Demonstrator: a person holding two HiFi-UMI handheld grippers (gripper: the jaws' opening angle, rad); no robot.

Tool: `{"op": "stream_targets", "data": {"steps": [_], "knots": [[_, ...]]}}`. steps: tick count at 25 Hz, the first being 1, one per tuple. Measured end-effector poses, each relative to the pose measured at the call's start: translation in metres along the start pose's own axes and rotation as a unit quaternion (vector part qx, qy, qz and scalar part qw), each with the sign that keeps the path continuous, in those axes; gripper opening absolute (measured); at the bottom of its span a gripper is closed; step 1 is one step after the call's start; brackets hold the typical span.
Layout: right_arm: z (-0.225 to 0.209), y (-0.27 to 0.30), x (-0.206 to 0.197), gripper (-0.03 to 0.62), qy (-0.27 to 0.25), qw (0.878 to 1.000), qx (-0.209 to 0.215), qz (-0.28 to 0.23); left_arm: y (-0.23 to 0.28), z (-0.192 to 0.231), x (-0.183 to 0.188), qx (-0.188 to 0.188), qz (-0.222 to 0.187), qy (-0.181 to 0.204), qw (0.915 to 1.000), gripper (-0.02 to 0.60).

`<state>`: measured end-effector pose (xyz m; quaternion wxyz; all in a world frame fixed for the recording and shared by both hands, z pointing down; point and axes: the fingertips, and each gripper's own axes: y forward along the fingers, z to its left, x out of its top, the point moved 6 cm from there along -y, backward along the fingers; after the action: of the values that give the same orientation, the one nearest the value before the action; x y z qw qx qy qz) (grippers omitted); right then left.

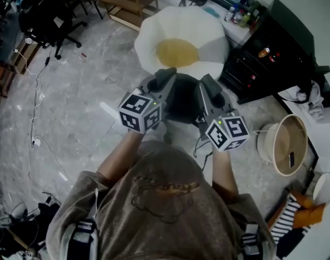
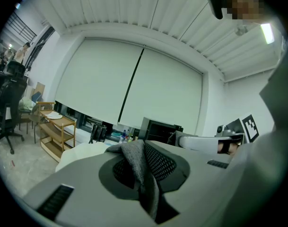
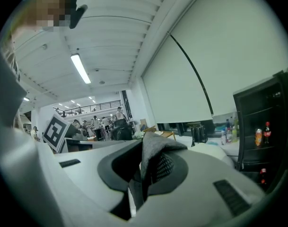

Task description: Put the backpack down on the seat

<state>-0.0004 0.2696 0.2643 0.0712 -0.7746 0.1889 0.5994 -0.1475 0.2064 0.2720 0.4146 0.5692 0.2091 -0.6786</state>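
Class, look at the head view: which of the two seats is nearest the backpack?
The white egg-shaped seat with the yellow centre, directly beyond the backpack. The black office chair stands far off at the upper left.

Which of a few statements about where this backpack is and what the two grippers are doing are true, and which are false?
1. The left gripper is shut on grey fabric of the backpack. True.
2. The seat is white with a yellow middle. True.
3. The backpack lies on the seat. False: it hangs between the two grippers, on the near side of the seat.
4. The right gripper is open and empty. False: it too is shut on the backpack's grey fabric.
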Motion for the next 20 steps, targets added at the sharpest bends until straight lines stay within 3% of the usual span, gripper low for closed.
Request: {"op": "stream_targets", "data": {"steps": [20], "knots": [[-0.099,0.104,0.026,0.034,0.009,1.0,-0.021,0.006,0.134,0.076,0.03,-0.023,0.011,-0.003,0.9997,0.035]]}}
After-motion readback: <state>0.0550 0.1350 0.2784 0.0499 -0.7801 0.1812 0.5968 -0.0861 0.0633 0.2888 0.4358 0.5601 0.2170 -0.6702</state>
